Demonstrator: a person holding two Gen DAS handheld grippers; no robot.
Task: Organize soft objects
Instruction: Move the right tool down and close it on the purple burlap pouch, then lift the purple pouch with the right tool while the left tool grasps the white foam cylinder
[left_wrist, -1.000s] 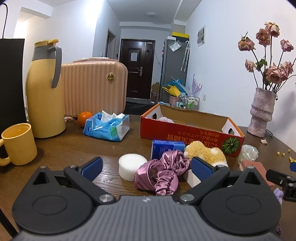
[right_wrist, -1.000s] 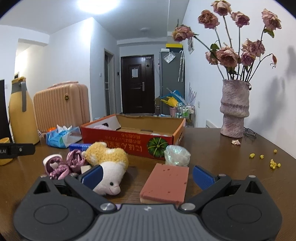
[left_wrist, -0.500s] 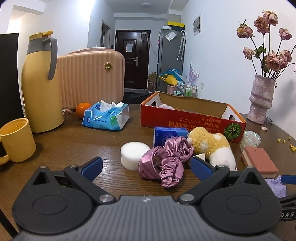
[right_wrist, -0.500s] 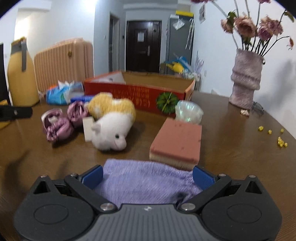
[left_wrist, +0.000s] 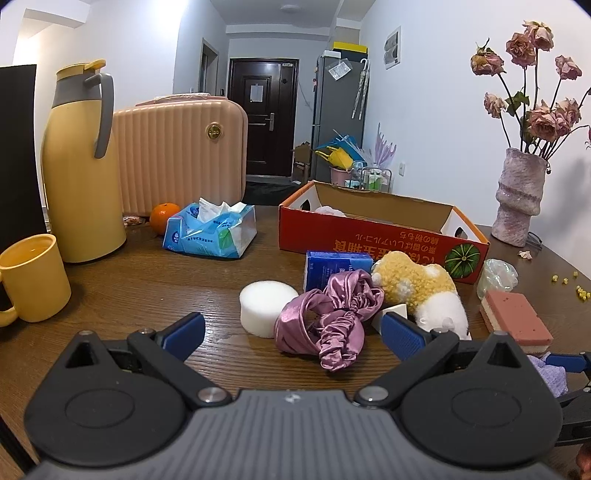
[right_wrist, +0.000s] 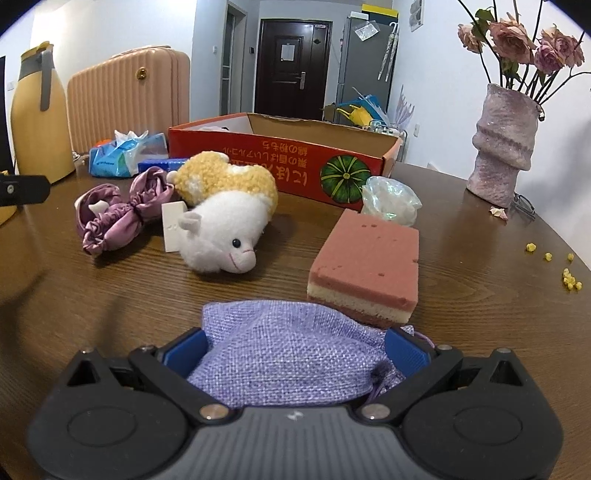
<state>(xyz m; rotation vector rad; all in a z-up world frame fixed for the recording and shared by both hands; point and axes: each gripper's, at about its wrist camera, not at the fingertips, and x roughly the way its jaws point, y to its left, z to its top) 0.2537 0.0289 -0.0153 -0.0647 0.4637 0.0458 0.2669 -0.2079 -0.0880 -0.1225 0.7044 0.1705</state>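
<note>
Judging early: our right gripper (right_wrist: 295, 345) straddles the lilac pouch (right_wrist: 291, 354), grip unconfirmed, left gripper (left_wrist: 291, 328) wide, empty; scrunchie (left_wrist: 328, 317), plush (right_wrist: 225, 210), sponge (right_wrist: 369, 258) outside the box (right_wrist: 280, 155).

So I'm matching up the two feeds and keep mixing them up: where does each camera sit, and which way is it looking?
Left wrist: sits on the left gripper, low over the table, facing the purple scrunchie and white foam puck; its open blue fingers show.
Right wrist: sits on the right gripper, facing the pink sponge; its fingers flank the lavender pouch.
Both show the plush toy, the red box and the hallway door behind.
</note>
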